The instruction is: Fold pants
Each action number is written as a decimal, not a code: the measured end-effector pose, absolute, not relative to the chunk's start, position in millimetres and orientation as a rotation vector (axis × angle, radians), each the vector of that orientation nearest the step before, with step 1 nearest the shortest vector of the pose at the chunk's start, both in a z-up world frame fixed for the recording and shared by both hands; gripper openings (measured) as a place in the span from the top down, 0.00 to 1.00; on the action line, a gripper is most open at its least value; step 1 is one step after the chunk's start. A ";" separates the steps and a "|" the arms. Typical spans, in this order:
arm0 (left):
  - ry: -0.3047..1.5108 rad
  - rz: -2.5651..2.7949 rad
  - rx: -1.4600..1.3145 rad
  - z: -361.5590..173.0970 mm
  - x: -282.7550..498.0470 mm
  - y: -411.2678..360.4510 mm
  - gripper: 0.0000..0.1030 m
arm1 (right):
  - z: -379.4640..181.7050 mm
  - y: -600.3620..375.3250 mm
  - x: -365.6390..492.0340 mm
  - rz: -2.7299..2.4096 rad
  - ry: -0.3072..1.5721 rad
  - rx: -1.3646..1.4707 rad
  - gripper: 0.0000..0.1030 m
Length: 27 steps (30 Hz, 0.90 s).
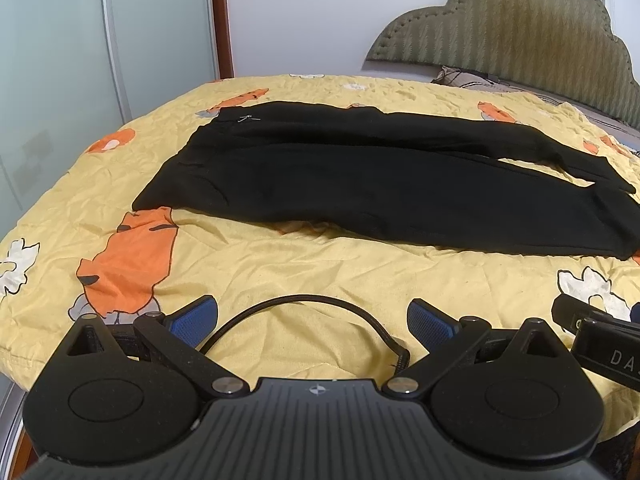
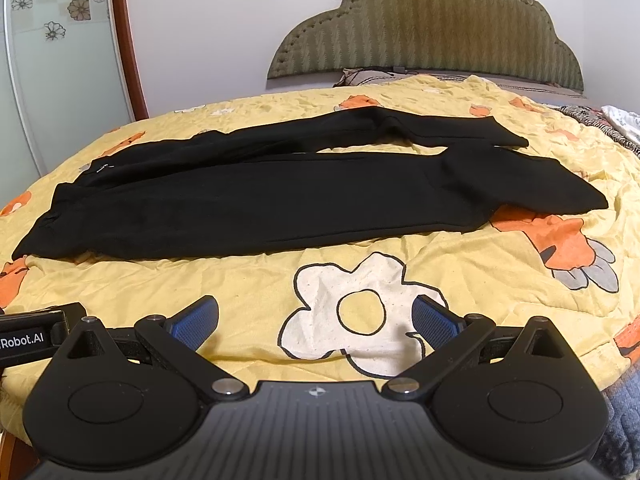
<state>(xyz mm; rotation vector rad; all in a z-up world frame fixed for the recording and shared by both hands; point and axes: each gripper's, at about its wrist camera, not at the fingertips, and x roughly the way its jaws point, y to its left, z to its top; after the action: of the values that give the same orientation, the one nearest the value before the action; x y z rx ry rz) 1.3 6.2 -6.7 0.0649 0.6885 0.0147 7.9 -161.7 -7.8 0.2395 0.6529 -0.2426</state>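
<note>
On the crinkled yellow quilt with orange and white cartoon prints (image 1: 320,264) lies one pair of black soft-fabric pants (image 1: 360,184), spread flat and full length, its two legs side by side with a narrow gap between them near the cuffs. One small silver zipper pull (image 1: 248,119) glints near the waistband. Beyond the pants, across the quilt, stands one olive padded headboard with a scalloped top and stud trim (image 2: 432,28). Two grippers hover over the quilt's near edge, well short of the pants: the left gripper (image 1: 313,322) and the right gripper (image 2: 316,322), each with two ribbed blue pads spread wide, holding nothing. One black cable (image 1: 304,300) arcs between the left gripper's fingers.
</note>
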 end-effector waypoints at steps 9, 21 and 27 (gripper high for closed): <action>0.689 0.012 0.071 -7.7 0.8 4.8 0.00 | -8.4 -161.8 6.9 -0.235 0.651 0.249 0.00; 0.689 0.012 0.071 -7.8 0.6 4.8 0.00 | -8.6 -162.2 6.3 -0.223 0.649 0.253 0.00; 0.688 0.012 0.071 -7.8 0.6 4.9 0.00 | -8.8 -161.9 7.1 -0.221 0.648 0.253 0.00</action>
<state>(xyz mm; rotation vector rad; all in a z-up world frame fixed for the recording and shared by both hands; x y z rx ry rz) 0.6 4.9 -7.8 0.0709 0.6878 0.0119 7.1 -161.9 -8.8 0.2531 0.6481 -0.2211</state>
